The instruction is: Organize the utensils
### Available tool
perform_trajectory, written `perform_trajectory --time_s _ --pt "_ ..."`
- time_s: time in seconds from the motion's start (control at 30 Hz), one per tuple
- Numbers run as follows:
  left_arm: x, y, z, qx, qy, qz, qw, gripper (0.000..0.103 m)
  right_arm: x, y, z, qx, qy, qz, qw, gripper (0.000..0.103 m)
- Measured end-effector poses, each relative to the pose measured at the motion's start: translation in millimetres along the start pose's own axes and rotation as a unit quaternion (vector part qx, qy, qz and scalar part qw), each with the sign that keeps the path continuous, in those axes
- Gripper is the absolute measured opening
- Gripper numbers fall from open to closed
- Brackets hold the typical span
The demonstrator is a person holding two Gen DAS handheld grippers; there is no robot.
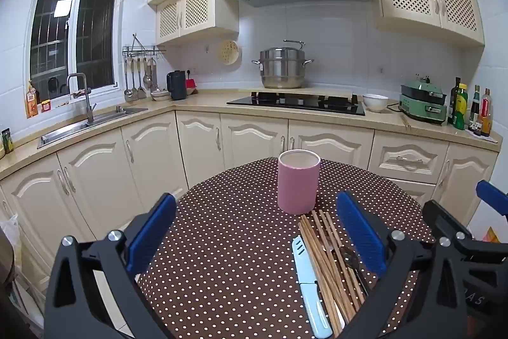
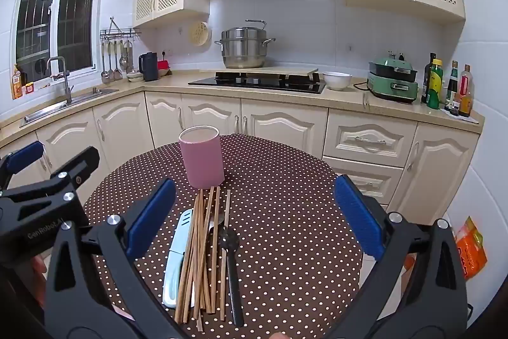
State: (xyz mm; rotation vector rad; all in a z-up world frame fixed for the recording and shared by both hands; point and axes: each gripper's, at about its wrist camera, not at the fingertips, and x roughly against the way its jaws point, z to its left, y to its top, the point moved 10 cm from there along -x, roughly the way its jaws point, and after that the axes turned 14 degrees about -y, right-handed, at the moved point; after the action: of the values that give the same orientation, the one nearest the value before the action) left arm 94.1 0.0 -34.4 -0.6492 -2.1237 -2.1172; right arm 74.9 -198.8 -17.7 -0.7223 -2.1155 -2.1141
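Left wrist view: left gripper (image 1: pixel 254 231) fingers spread wide, nothing between them, hovering over the polka-dot surface (image 1: pixel 222 243). Pink cup (image 1: pixel 298 181) upright toward the far edge. Chopsticks (image 1: pixel 327 262), pale blue knife (image 1: pixel 306 278) and a dark utensil (image 1: pixel 350 259) lie bunched near the near edge, just in front of the cup.

Right wrist view: right gripper (image 2: pixel 254 218) fingers spread wide, empty. Cup (image 2: pixel 202 159) upright beyond the chopsticks (image 2: pixel 203 250), whose far tips almost reach its base; knife (image 2: pixel 176 256) on their left, black-handled utensil (image 2: pixel 230 259) on their right.
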Motion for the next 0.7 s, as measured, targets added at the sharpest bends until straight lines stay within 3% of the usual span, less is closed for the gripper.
perform_trajectory --time_s 0.7 --pt "12 7 -2 -0.008 0.005 -0.022 0.9997 0.099 8 7 -1 -0.005 0.003 -0.02 1.0 0.097"
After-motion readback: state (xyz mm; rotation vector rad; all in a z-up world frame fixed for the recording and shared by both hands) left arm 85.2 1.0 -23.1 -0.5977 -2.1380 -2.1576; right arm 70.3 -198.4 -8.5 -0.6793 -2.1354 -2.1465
